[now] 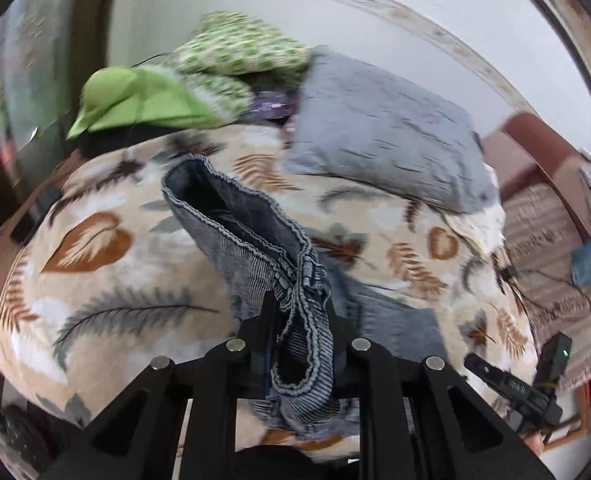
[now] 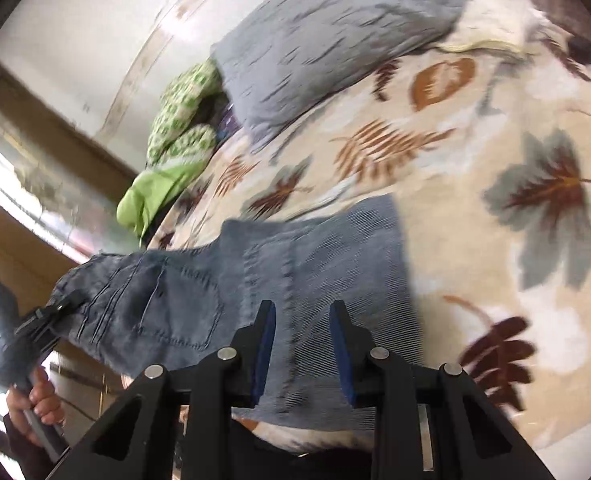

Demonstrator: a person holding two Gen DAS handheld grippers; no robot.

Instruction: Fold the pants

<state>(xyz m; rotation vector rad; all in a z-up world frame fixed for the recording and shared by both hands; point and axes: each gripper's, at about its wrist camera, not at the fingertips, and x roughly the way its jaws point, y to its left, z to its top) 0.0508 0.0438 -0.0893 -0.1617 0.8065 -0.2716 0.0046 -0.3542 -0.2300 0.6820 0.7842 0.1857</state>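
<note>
Blue-grey denim pants lie across a leaf-patterned bedspread. My left gripper is shut on the pants' waistband, which it lifts above the bed; the open waist shows in the left wrist view. In the right wrist view the left gripper holds the waist end at the left. My right gripper is open, its jaws on either side of a seam, just above the flat part of the pants. The right gripper also shows in the left wrist view.
A grey pillow lies at the back of the bed. Green and patterned cloths are piled at the back left. A striped rug and wooden furniture lie to the right of the bed. A window is at the left.
</note>
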